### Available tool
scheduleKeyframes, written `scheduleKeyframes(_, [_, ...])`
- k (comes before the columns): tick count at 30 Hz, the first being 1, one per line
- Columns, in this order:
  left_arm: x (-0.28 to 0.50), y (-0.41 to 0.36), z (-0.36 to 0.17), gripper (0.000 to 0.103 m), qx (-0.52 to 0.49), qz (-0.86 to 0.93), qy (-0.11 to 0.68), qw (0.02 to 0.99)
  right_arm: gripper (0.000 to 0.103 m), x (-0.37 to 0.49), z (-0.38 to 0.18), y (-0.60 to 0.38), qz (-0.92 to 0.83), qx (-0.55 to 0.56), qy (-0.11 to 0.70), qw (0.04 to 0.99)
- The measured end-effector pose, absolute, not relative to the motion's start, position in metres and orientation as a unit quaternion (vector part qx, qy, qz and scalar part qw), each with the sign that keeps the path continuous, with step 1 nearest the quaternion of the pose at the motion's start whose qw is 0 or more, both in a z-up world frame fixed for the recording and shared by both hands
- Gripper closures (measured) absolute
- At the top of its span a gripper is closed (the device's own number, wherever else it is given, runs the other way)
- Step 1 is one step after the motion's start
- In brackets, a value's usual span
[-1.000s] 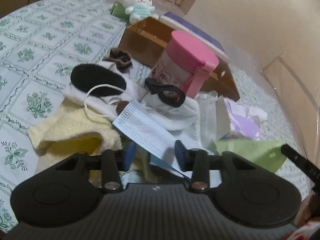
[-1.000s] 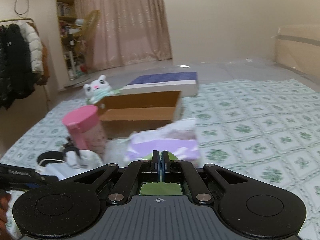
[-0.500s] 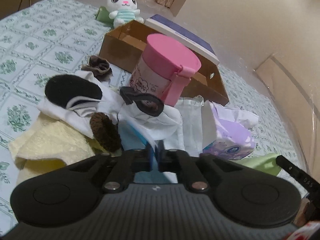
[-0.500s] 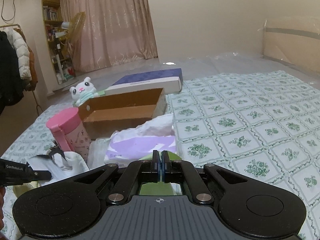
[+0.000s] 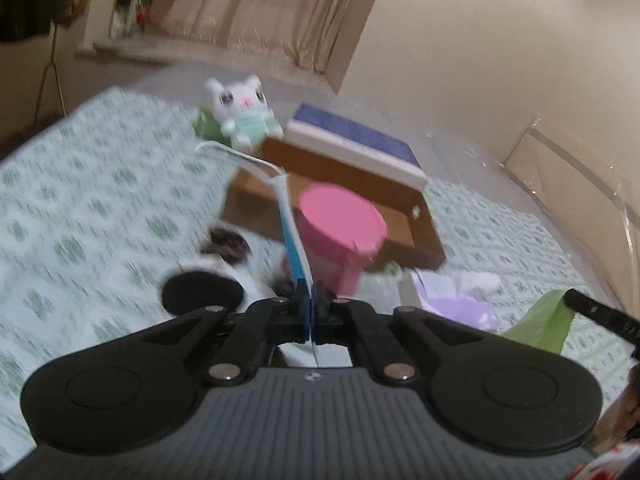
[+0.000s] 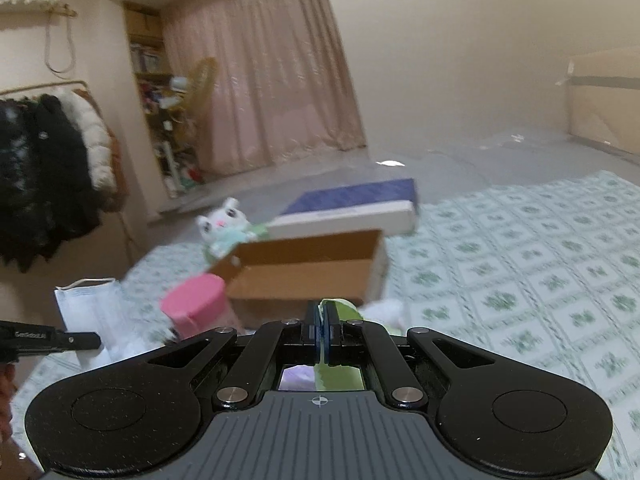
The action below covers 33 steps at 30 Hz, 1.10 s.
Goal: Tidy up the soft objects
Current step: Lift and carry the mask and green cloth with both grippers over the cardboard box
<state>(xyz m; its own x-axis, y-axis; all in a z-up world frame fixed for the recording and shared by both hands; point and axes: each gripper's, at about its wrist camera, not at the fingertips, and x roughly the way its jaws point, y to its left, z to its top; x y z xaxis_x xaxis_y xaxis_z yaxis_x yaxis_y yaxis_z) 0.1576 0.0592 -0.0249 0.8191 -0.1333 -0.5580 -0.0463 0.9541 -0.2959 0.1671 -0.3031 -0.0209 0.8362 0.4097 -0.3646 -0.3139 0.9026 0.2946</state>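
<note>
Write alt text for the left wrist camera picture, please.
A black handheld left gripper pinches a blue-and-white face mask, lifted edge-on above a blurred patterned bedspread. Behind it are a pink-lidded container, a cardboard box and a white plush toy.

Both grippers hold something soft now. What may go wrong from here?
1. The left gripper pinches the mask only at one edge; the mask hangs loose and may slip out.
2. Its ear loop swings free near the pink cup and could catch on it.
3. The right gripper holds the green cloth close to the cardboard box; the trailing cloth may drag on other things.
</note>
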Motion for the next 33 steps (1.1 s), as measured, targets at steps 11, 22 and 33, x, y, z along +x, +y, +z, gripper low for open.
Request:
scheduleKeyframes(11, [0.213,0.096,0.026,0.103,-0.057,0.015,0.254,0.965,0.101,0.238,0.032,-0.273,0.267,0.119,0.176,0.940])
scheduleKeyframes(22, [0.327,0.092,0.034,0.103,-0.003,-0.021,0.243,0.970,0.101,0.339,0.030,-0.252,0.258,0.119,0.182,0.941])
scheduleKeyframes(33, [0.428,0.062,0.005,0.103,0.042,-0.088,0.213,0.972,0.101,0.400,-0.006,-0.256,0.229,0.128,0.197,0.945])
